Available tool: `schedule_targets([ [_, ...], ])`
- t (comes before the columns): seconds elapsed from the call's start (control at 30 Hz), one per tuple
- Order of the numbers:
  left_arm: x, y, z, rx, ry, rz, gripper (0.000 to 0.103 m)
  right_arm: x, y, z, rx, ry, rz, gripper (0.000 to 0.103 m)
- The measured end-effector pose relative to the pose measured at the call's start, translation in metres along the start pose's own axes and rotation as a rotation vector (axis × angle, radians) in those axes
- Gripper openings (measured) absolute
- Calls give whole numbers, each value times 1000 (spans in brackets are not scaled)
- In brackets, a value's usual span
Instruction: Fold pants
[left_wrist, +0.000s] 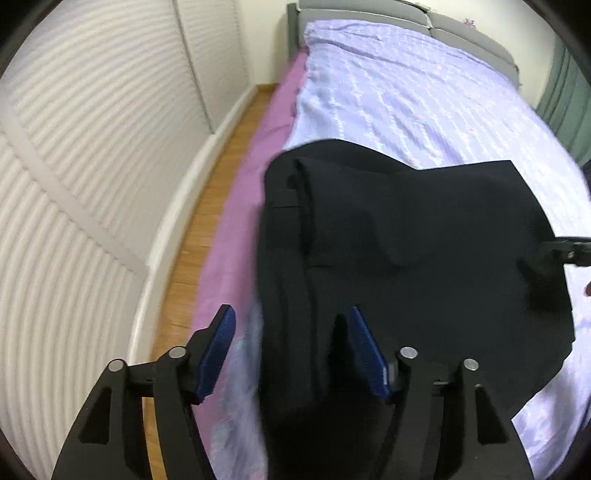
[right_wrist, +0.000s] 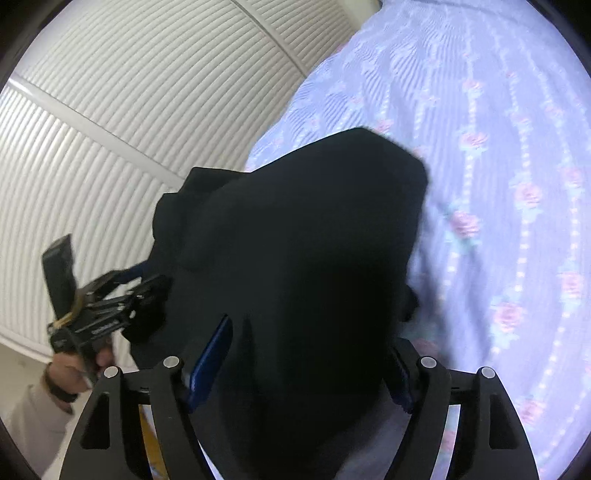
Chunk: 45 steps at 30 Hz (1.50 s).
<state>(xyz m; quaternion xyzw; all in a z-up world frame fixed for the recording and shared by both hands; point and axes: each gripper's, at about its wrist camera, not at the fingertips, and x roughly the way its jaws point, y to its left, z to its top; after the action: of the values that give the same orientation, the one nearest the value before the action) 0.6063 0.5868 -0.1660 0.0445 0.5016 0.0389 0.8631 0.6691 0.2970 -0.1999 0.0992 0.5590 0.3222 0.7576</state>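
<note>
Black pants (left_wrist: 406, 240) lie folded in layers on the lavender floral bed sheet (left_wrist: 406, 92), close to the bed's left side. My left gripper (left_wrist: 291, 310) is open, its blue pads (left_wrist: 221, 347) standing apart on either side of the pants' near left edge without pressing on the cloth. In the right wrist view the pants (right_wrist: 295, 229) fill the middle. My right gripper (right_wrist: 314, 339) is open too, straddling the near end of the dark cloth. The left gripper (right_wrist: 151, 284) shows there at the pants' left edge, held by a hand (right_wrist: 70, 369).
A pink mattress side (left_wrist: 251, 184) drops to a strip of wooden floor (left_wrist: 207, 206). White louvred wardrobe doors (left_wrist: 92, 129) stand close on the left. A grey headboard (left_wrist: 369, 11) is at the far end and a green curtain (left_wrist: 565, 96) at the far right.
</note>
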Motion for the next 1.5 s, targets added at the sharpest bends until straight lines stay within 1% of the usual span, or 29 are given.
schedule_targets([
  [0.03, -6, 0, -2, -1, -14, 13, 66, 0, 1, 3, -10, -13, -22, 76],
  [0.07, -15, -3, -4, -1, -32, 28, 70, -3, -5, -1, -24, -31, -36, 76],
  [0.1, -22, -7, -6, 1, -49, 43, 76, -11, -6, -8, -36, -57, -39, 76],
  [0.13, -33, -14, -8, 6, -74, 57, 79, -21, -3, -14, -53, -84, -46, 76],
  [0.2, -51, -27, -12, 13, -115, 76, 87, -43, 5, -23, -105, -125, -71, 76],
  [0.27, -69, -43, -17, 0, -150, 93, 91, -58, 13, -31, -151, -159, -97, 78],
  [0.33, -86, -60, -22, -31, -194, 114, 92, -77, 18, -42, -186, -191, -108, 82],
  [0.43, -111, -88, -31, -80, -256, 154, 93, -98, 21, -54, -217, -236, -136, 83],
  [0.47, -119, -100, -36, -103, -279, 164, 97, -112, 21, -64, -234, -263, -154, 83],
  [0.5, -126, -114, -42, -119, -298, 176, 99, -115, 26, -58, -242, -282, -174, 83],
  [0.6, -142, -162, -57, -112, -350, 207, 99, -148, 21, -81, -264, -360, -209, 84],
  [0.67, -146, -198, -66, -99, -368, 215, 99, -176, 5, -103, -270, -409, -240, 86],
  [0.77, -152, -255, -80, -80, -415, 194, 100, -206, -25, -132, -247, -459, -268, 86],
  [0.8, -154, -280, -87, -72, -433, 180, 100, -216, -34, -142, -241, -474, -275, 86],
  [0.87, -156, -313, -96, -68, -456, 155, 100, -236, -58, -166, -230, -510, -293, 86],
  [0.97, -158, -366, -107, -73, -488, 86, 100, -266, -95, -201, -201, -555, -303, 87],
  [1.03, -164, -395, -114, -66, -513, 60, 100, -283, -121, -223, -180, -586, -333, 87],
  [1.1, -173, -424, -125, -46, -551, 29, 100, -301, -143, -245, -154, -614, -379, 88],
  [1.17, -182, -446, -134, -27, -578, 16, 100, -323, -162, -272, -129, -651, -430, 88],
  [1.27, -195, -470, -152, -6, -591, -22, 100, -352, -177, -307, -118, -702, -491, 88],
  [1.33, -210, -485, -165, 16, -605, -27, 100, -374, -180, -334, -110, -741, -551, 89],
  [1.43, -249, -501, -189, 43, -644, -37, 100, -408, -173, -371, -71, -803, -603, 89],
  [1.5, -279, -507, -208, 54, -657, -36, 100, -431, -160, -394, -53, -846, -631, 90],
])
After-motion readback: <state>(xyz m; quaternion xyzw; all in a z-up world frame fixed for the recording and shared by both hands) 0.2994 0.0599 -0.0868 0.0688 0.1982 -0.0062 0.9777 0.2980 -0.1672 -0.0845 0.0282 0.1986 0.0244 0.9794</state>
